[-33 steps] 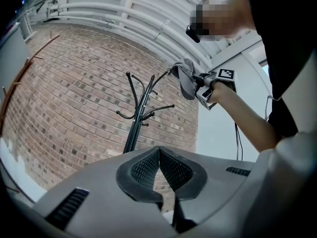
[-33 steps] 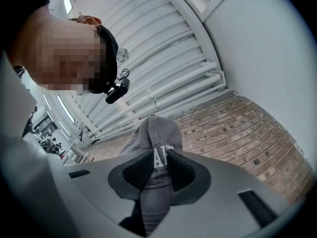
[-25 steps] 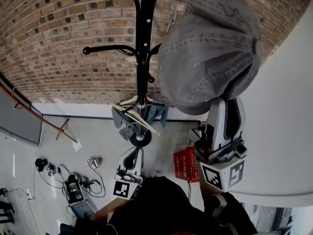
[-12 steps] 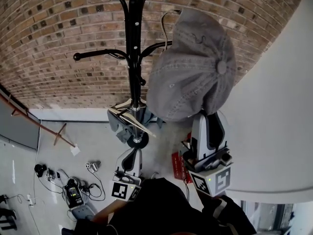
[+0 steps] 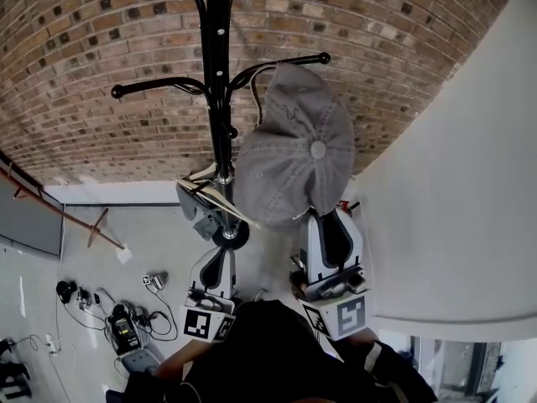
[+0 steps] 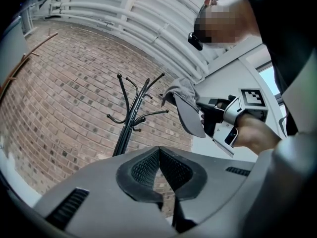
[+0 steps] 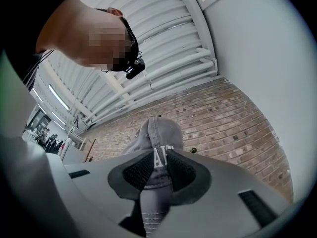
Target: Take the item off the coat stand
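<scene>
A grey cap (image 5: 289,154) hangs from its brim in my right gripper (image 5: 323,218), which is shut on it just right of the black coat stand (image 5: 220,99). One hook arm (image 5: 285,60) runs right above the cap's crown. In the right gripper view the cap (image 7: 158,135) stands up between the pads (image 7: 136,172) of my right gripper (image 7: 159,156). From the left gripper view, the cap (image 6: 187,108) hangs free beside the stand (image 6: 130,125). My left gripper (image 5: 225,252) sits lower, near the stand's foot, its tips (image 6: 158,150) together and holding nothing.
A brick wall (image 5: 101,40) stands behind the stand and a white wall (image 5: 453,200) fills the right. Grey cloth (image 5: 195,206) lies round the stand's base. Cables and small devices (image 5: 126,326) litter the floor at lower left.
My right gripper has come down with the cap, away from the upper hooks; the hook arm now shows above the cap. The left gripper has barely moved.
</scene>
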The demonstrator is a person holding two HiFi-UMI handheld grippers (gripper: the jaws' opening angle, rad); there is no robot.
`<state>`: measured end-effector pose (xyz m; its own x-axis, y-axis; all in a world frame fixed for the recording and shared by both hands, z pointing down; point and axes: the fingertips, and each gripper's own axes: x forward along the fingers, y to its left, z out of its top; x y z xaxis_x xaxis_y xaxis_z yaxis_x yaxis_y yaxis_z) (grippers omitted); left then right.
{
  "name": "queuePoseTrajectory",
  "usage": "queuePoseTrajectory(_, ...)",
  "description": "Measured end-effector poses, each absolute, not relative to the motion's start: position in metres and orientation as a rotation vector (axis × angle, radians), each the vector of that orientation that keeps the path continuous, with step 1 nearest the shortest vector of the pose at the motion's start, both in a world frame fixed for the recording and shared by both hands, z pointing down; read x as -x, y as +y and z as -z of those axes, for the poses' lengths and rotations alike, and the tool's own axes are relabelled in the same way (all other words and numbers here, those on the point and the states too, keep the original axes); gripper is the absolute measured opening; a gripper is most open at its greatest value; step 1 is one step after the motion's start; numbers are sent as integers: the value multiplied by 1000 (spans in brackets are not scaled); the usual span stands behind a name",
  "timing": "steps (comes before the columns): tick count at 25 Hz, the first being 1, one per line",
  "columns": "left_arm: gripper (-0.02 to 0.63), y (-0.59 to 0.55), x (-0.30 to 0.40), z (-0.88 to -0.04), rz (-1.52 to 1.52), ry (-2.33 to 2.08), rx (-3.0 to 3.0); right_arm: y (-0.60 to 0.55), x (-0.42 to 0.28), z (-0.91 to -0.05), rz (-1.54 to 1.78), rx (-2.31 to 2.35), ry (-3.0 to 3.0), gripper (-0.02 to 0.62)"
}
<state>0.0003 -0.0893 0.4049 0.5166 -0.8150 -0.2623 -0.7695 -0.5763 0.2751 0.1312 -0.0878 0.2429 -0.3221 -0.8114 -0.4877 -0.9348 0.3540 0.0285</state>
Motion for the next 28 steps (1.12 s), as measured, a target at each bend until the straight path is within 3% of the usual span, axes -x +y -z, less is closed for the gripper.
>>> queuePoseTrajectory(28, 15, -98, -8, -384, 558, -1483, -2645, -88, -169, -350, -208, 1770, 2302, 90)
